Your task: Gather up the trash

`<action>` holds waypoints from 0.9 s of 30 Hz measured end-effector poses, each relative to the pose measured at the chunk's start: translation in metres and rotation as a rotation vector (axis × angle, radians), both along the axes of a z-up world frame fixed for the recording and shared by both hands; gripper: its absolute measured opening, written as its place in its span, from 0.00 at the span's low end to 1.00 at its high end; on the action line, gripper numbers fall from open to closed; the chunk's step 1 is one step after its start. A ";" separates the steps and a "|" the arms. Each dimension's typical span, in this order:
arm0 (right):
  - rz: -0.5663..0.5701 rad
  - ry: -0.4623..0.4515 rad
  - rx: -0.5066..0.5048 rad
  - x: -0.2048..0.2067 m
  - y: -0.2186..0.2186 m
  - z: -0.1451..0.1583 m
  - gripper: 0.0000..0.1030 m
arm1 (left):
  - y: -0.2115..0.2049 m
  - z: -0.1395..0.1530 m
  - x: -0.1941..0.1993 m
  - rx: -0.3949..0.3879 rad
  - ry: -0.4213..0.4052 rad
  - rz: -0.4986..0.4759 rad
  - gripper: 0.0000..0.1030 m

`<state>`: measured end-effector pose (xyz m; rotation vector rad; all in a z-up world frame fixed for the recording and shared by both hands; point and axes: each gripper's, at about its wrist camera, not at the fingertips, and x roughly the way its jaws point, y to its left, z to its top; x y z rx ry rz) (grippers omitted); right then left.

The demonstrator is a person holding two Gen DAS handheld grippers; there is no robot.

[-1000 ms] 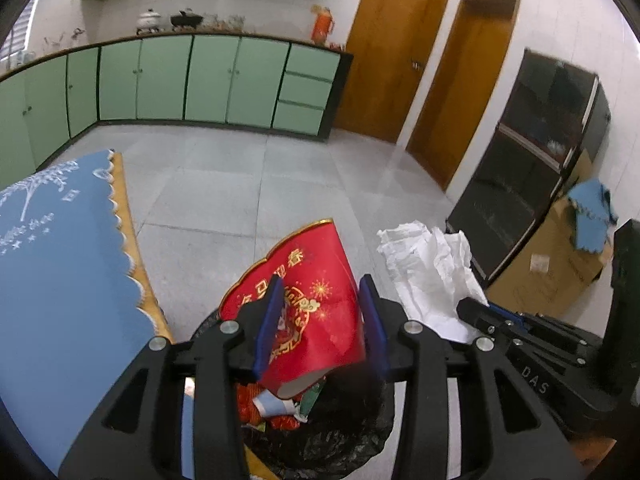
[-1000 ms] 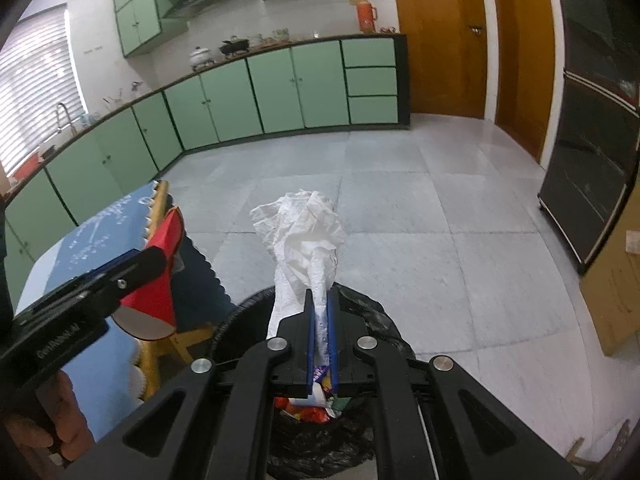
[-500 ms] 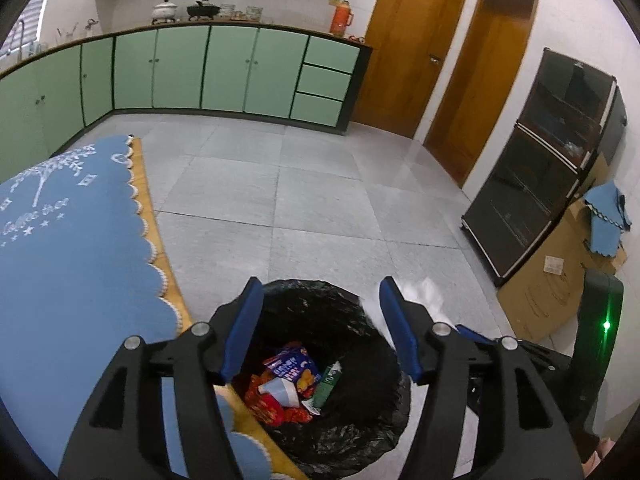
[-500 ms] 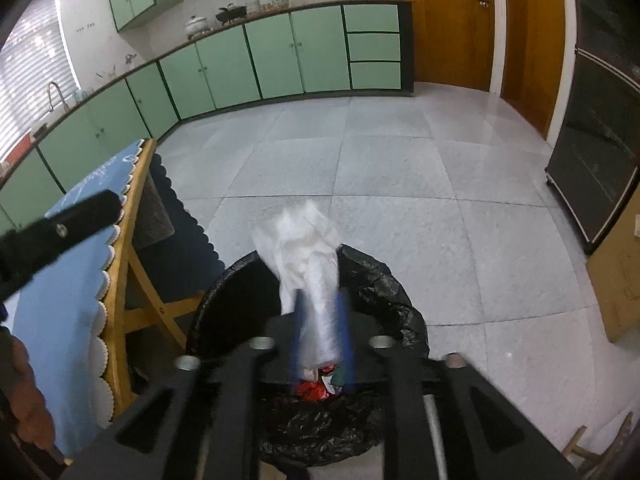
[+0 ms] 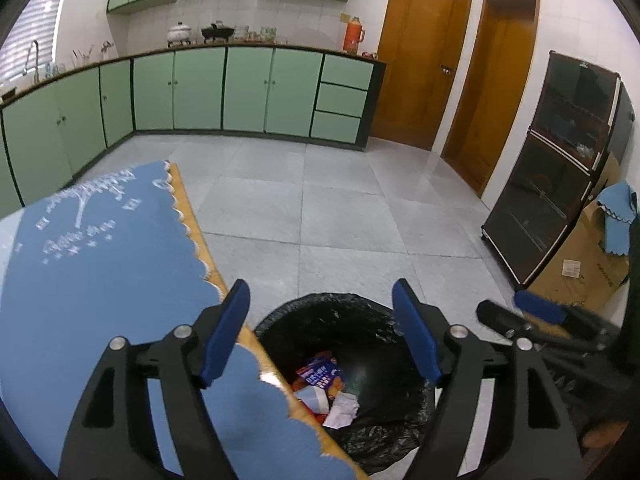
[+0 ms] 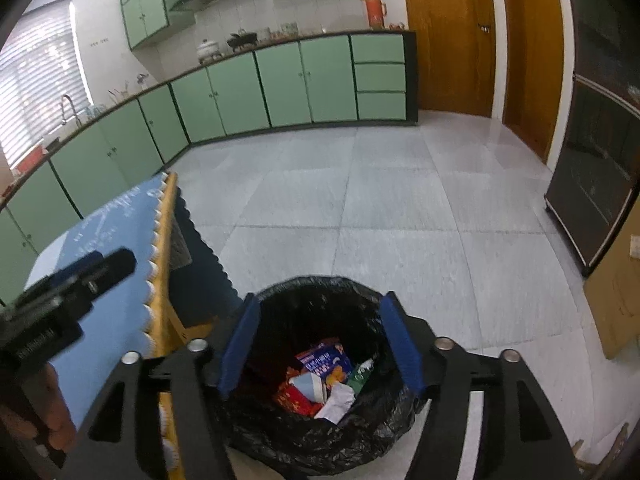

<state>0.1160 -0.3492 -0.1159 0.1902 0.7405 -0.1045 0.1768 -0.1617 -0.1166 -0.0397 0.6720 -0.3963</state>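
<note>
Both the left gripper [image 5: 320, 334] and right gripper [image 6: 320, 346] are hanging wide open and empty over the bin [image 6: 316, 292] at lower centre, trash [image 6: 320, 380] lying inside; each should be clearing the rim before reaching for more

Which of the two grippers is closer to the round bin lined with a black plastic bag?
Right. The right gripper hangs open directly above the black-lined bin; the left gripper, also open, sits over its table-side edge.
</note>
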 end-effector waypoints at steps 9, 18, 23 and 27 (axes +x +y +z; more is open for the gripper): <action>0.053 -0.090 -0.004 -0.025 0.022 0.055 0.91 | 0.034 0.037 -0.031 0.023 -0.067 0.054 0.85; 0.088 -0.137 0.006 -0.049 0.041 0.093 0.94 | 0.053 0.074 -0.064 0.038 -0.128 0.075 0.91; 0.097 -0.150 -0.004 -0.066 0.051 0.106 0.94 | 0.061 0.090 -0.078 0.026 -0.139 0.081 0.92; 0.105 -0.161 -0.005 -0.078 0.056 0.115 0.94 | 0.067 0.101 -0.091 0.041 -0.156 0.094 0.92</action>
